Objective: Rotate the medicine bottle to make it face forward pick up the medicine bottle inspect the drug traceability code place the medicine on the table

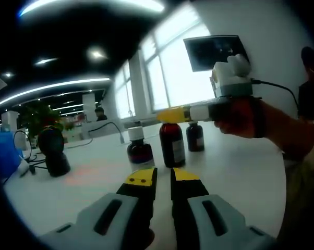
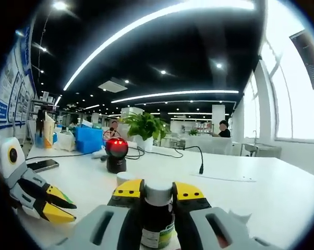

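Note:
Three dark brown medicine bottles stand in a row on the white table (image 1: 240,172). My right gripper (image 1: 171,115), held by a hand, comes in from the right and is shut on the top of the middle bottle (image 1: 173,147), hiding its cap. In the right gripper view that bottle (image 2: 158,216) sits between the yellow-tipped jaws of my right gripper (image 2: 158,190), grey cap up, label low. The white-capped bottle (image 1: 140,148) is to its left and the third bottle (image 1: 195,136) behind to the right. My left gripper (image 1: 164,174) hangs shut and holds nothing, just short of the bottles.
A black barcode scanner (image 1: 52,152) on a stand sits left of the bottles, with its red light (image 2: 117,147) glowing toward them. My left gripper (image 2: 68,208) shows low on the left. A phone (image 2: 42,165), cables and blue boxes (image 2: 90,139) lie farther back.

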